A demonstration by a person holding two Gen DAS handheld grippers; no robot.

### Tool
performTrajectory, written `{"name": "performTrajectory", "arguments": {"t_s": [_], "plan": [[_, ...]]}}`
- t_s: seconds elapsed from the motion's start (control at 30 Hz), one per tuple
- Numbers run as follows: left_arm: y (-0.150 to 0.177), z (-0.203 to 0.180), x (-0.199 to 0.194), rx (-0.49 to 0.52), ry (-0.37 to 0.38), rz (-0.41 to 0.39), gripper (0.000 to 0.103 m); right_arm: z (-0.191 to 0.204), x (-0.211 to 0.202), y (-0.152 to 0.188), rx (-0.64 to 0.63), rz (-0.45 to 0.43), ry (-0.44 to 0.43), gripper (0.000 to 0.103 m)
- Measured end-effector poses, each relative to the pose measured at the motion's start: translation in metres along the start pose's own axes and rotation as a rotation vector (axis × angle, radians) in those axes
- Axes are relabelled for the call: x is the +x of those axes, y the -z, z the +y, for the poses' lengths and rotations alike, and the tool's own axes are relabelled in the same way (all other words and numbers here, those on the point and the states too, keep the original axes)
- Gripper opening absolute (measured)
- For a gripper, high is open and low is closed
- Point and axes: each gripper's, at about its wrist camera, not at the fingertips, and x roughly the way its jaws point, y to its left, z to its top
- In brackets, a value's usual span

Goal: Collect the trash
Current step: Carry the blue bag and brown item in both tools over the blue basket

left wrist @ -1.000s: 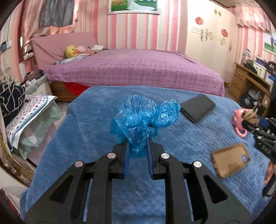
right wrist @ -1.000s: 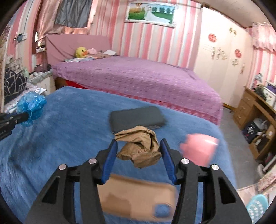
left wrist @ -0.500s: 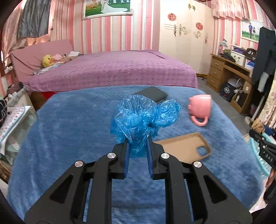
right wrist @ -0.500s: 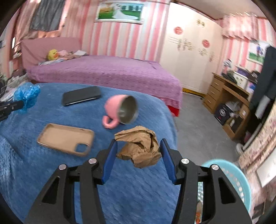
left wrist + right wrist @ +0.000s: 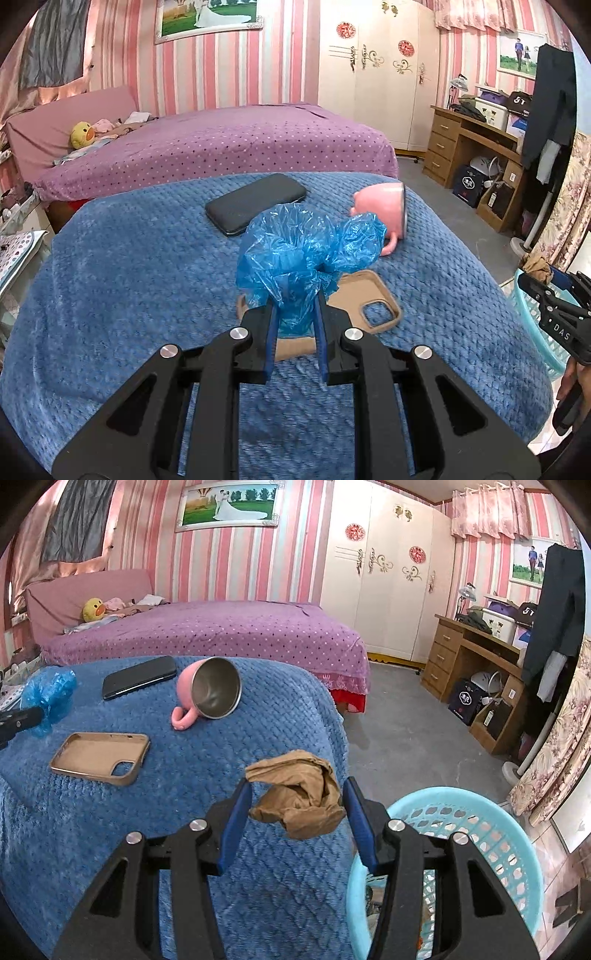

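Your right gripper [image 5: 297,805] clamps crumpled brown paper [image 5: 299,799] just left of the blue basket [image 5: 491,812], ready for dropping in. Your left gripper [image 5: 295,314] pinches blue plastic [image 5: 295,254] farther left, above the bed.

Pink-striped walls [image 5: 229,557], purple bed [image 5: 221,635], wooden desk [image 5: 465,657].
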Motion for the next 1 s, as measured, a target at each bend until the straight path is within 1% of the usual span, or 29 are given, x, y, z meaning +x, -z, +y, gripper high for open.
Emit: {"name": "performTrajectory", "arguments": {"t_s": [0.17, 0.27, 0.3, 0.37, 0.47, 0.57, 0.63, 0.73, 1.0], "plan": [[0.004, -0.013, 0.001, -0.004, 0.018, 0.004, 0.016, -0.014, 0.0, 0.002, 0.008, 0.004, 0.001, 0.051], [0.005, -0.027, 0.003, 0.023, 0.003, 0.004, 0.016, -0.024, -0.004, 0.004, 0.005, -0.001, 0.021, 0.051], [0.005, -0.029, 0.002, 0.017, 0.003, 0.003, 0.016, -0.03, -0.005, 0.005, 0.006, 0.0, 0.032, 0.051], [0.003, -0.035, 0.002, 0.001, 0.029, 0.009, 0.016, -0.042, -0.007, 0.006, 0.021, -0.003, 0.047, 0.051], [0.003, -0.053, -0.002, 0.012, 0.029, -0.008, 0.016, -0.061, -0.011, 0.006, 0.051, -0.011, 0.061, 0.051], [0.008, -0.068, -0.003, -0.002, 0.052, -0.005, 0.016, -0.079, -0.014, 0.009, 0.061, -0.008, 0.086, 0.051], [0.01, -0.082, -0.001, 0.002, 0.065, 0.007, 0.016, -0.091, -0.018, 0.012, 0.068, -0.008, 0.106, 0.051], [0.012, -0.104, 0.0, 0.03, 0.07, 0.002, 0.016, -0.107, -0.022, 0.016, 0.077, -0.007, 0.134, 0.051], [0.018, -0.165, 0.006, 0.086, 0.157, 0.008, 0.016, -0.16, -0.029, 0.029, 0.139, 0.004, 0.189, 0.051]]}}
